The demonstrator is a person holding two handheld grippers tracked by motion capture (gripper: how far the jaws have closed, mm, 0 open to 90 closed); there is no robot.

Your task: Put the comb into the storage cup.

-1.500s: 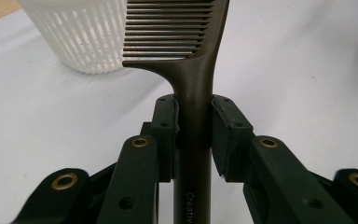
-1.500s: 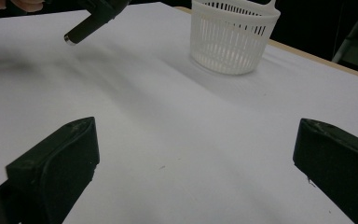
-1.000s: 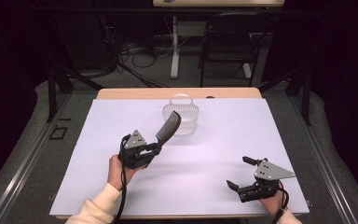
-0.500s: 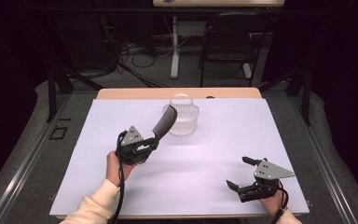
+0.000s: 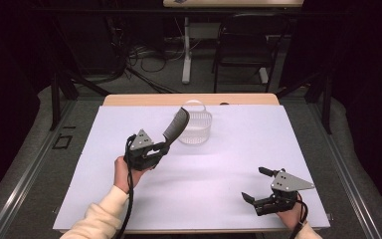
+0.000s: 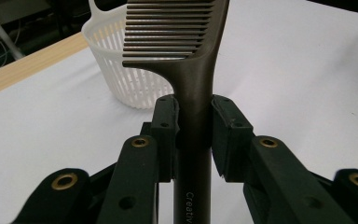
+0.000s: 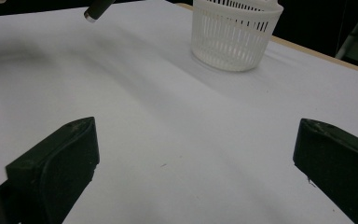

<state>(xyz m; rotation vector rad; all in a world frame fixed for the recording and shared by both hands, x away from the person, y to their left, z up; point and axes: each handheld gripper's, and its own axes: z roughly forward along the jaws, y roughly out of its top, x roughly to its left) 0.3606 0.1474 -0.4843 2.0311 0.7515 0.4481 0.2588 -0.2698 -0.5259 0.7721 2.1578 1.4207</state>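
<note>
A dark brown comb is clamped by its handle in my left gripper, which is shut on it and held above the white table sheet. Its toothed end rises toward the white slatted basket at the back middle, just left of the rim. My right gripper rests at the front right with its jaws wide apart and nothing between them. In the right gripper view the basket stands far ahead and the comb's handle tip shows at the top.
The wooden table edge runs behind the sheet. Beyond it, on the floor, stand a chair, a table leg and loose cables. A metal rail borders the left side.
My left gripper has carried the comb farther from me and slightly left, toward the basket, and lifted it a little. The right gripper has stayed in place, open.
</note>
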